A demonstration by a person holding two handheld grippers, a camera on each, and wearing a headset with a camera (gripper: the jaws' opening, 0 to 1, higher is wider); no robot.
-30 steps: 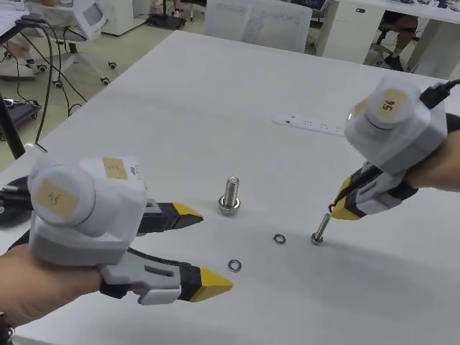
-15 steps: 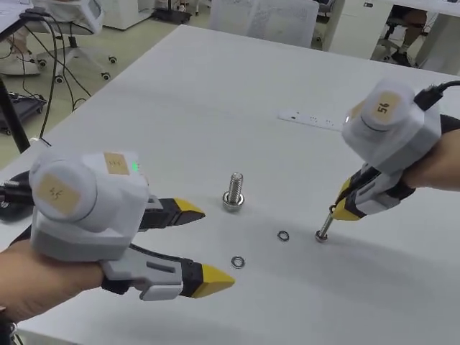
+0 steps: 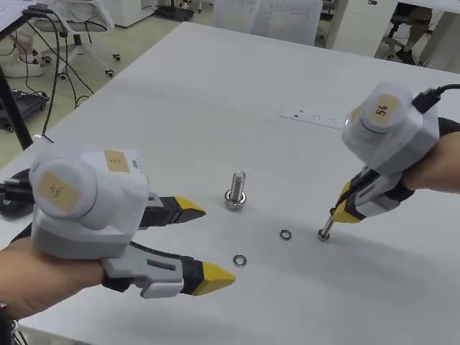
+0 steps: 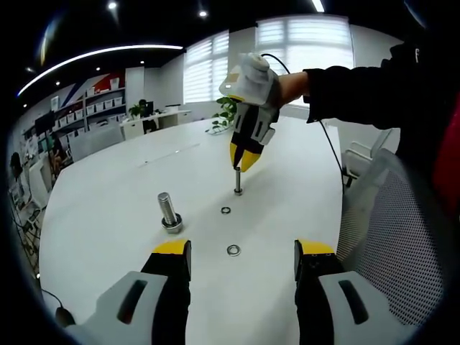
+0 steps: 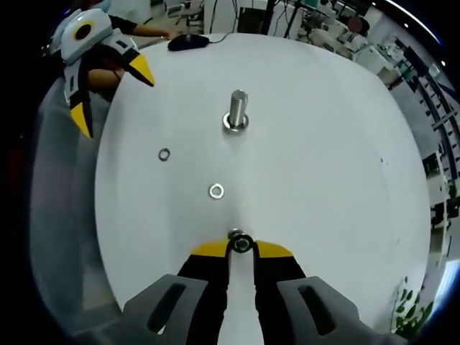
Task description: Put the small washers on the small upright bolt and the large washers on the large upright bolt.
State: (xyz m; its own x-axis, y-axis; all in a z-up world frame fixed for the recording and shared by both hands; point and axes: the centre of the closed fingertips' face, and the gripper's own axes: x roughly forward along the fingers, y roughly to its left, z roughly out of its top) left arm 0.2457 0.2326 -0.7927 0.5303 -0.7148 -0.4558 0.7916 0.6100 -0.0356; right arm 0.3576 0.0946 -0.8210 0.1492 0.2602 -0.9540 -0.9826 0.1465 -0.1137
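The large bolt [image 3: 236, 190] stands upright mid-table with a washer round its base. Right of it, the small bolt [image 3: 325, 226] leans a little, and my right gripper [image 3: 342, 212] is shut on its top end; in the right gripper view the yellow tips pinch the small bolt [image 5: 241, 243]. Two loose washers lie flat on the table, one [image 3: 285, 234] beside the small bolt and one [image 3: 239, 260] nearer me. My left gripper [image 3: 205, 243] hovers open at the lower left, holding nothing, and the nearer washer [image 4: 233, 250] lies just beyond its jaws.
A white power strip [image 3: 313, 118] lies on the far side of the white table [image 3: 180, 93]. A black mouse [image 5: 188, 42] with a cable sits by the table's left edge. Chairs and cables stand on the floor beyond that edge.
The head camera has shifted slightly. Both grippers, the bolts and the washers keep their places.
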